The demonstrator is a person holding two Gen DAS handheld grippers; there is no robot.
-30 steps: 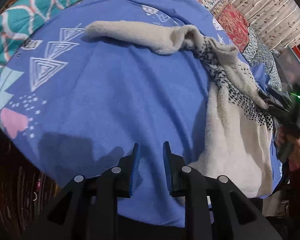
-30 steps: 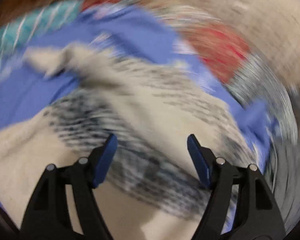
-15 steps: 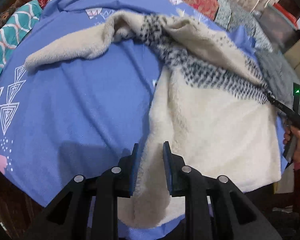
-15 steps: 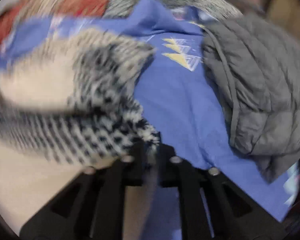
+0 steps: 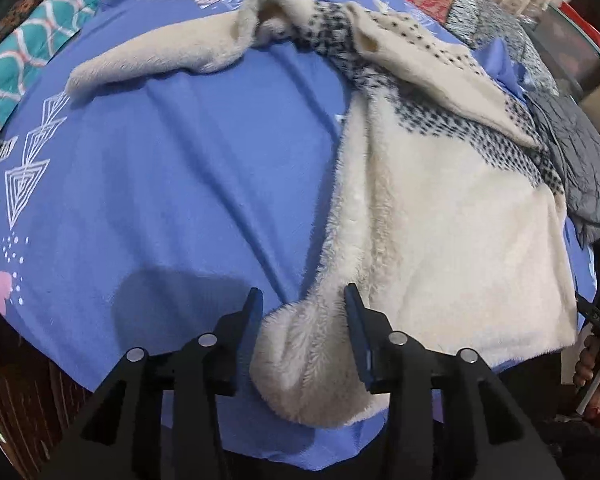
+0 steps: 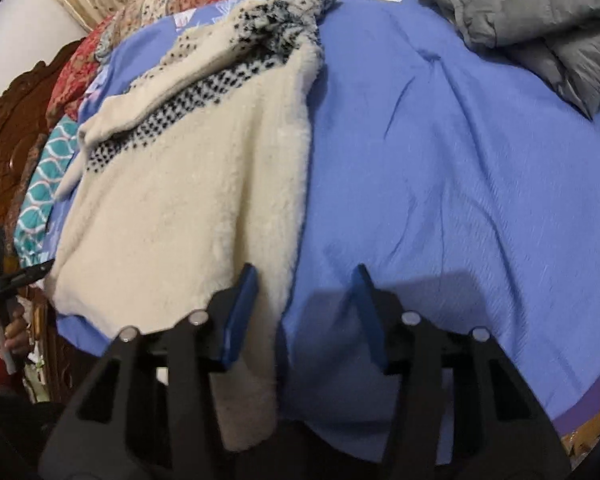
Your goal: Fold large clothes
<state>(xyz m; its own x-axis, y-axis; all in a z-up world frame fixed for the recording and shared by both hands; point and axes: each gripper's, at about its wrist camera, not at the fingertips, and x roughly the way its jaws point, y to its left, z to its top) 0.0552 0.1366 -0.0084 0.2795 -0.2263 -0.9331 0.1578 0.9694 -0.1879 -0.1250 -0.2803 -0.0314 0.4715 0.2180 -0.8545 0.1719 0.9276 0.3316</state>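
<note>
Grey quilted puffer jacket (image 6: 532, 20) cut off at the frame's top right, cream fleece sweater's (image 6: 188, 200) hem hidden behind the right gripper's (image 6: 304, 312) fingers

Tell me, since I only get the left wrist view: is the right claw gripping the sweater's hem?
Observer: No. The right claw is open, and the cream sweater has its side edge lying loose between the fingers.
Operator: Does the grey jacket touch the sweater? Here they seem to overlap.
Observer: No. The grey puffer jacket lies apart, with a wide strip of bare blue sheet between them.
</note>
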